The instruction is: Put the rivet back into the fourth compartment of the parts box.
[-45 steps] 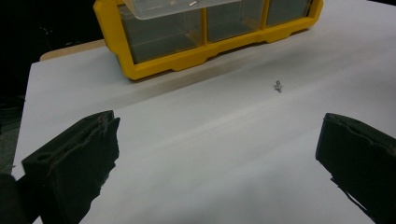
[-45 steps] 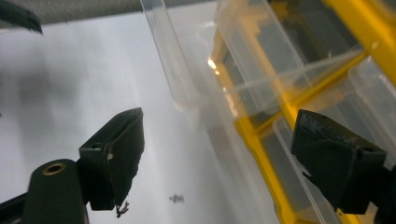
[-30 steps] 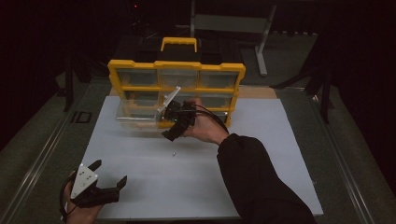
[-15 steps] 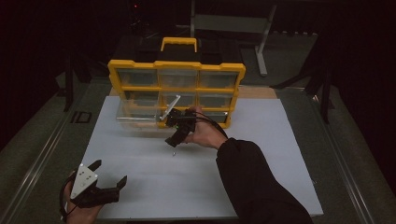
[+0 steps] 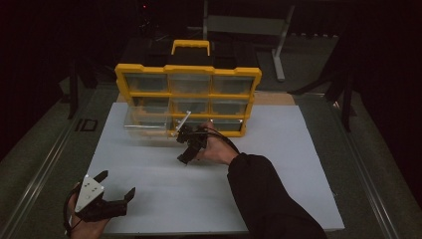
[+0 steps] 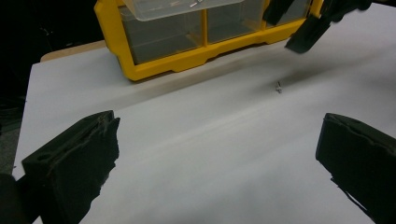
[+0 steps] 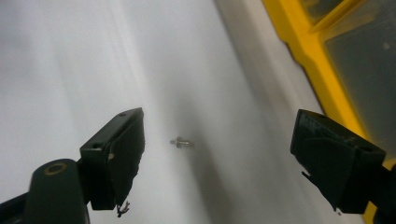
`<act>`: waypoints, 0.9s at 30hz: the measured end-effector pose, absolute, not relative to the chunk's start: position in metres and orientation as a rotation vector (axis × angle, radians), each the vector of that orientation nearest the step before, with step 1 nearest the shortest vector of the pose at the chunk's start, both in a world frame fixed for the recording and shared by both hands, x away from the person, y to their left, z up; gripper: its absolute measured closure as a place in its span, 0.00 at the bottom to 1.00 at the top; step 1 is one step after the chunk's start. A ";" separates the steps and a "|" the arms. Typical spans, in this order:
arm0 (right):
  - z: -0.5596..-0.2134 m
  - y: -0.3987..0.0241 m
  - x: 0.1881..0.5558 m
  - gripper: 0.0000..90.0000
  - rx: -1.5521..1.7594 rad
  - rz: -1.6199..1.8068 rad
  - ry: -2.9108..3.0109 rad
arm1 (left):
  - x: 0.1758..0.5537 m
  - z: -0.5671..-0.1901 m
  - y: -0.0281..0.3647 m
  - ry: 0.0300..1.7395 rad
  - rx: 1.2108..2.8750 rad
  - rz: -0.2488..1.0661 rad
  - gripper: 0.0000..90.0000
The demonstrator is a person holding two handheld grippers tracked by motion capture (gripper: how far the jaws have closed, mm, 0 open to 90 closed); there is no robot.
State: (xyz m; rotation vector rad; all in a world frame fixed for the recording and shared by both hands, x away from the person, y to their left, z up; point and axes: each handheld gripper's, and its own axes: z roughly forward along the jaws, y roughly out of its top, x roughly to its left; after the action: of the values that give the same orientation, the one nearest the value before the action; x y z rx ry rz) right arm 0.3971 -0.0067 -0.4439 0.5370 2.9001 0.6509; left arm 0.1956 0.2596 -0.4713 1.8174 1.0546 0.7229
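A small metal screw (image 7: 182,143) lies on the white sheet (image 5: 278,164) in front of the yellow organizer box (image 5: 189,74). My right gripper (image 5: 185,152) points down just above it, jaws open, with the screw (image 6: 279,86) on the sheet below the gap between them and untouched. A clear drawer (image 5: 144,124) sticks out of the box's lower left. My left gripper (image 5: 117,183) rests open near the sheet's front left corner, with nothing between its jaws.
The organizer box stands upright at the back of the sheet, with a yellow handle (image 5: 190,46) on top and several clear compartments. A metal stand (image 5: 281,45) is behind the table. Dark floor surrounds the sheet.
My right gripper has come down from in front of the box toward the sheet, ending over the screw. The left gripper has stayed put.
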 end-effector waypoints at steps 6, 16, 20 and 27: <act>-0.465 -0.001 0.396 0.23 0.568 0.615 2.935 | 0.196 -0.471 0.260 1.055 1.818 0.722 0.00; -0.486 0.002 0.395 0.35 0.641 0.541 2.984 | 0.196 -0.471 0.260 1.053 1.818 0.723 0.00; -0.490 0.004 0.394 0.44 0.646 0.511 3.007 | 0.196 -0.471 0.260 1.054 1.819 0.723 0.00; -0.492 0.006 0.394 0.65 0.604 0.494 3.019 | 0.196 -0.471 0.260 1.054 1.818 0.722 0.00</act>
State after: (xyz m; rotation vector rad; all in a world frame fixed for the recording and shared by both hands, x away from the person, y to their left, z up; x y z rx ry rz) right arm 0.3941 0.0061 -0.4924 0.6042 3.0191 0.4935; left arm 0.1957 0.2595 -0.4713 1.8180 1.0539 0.7224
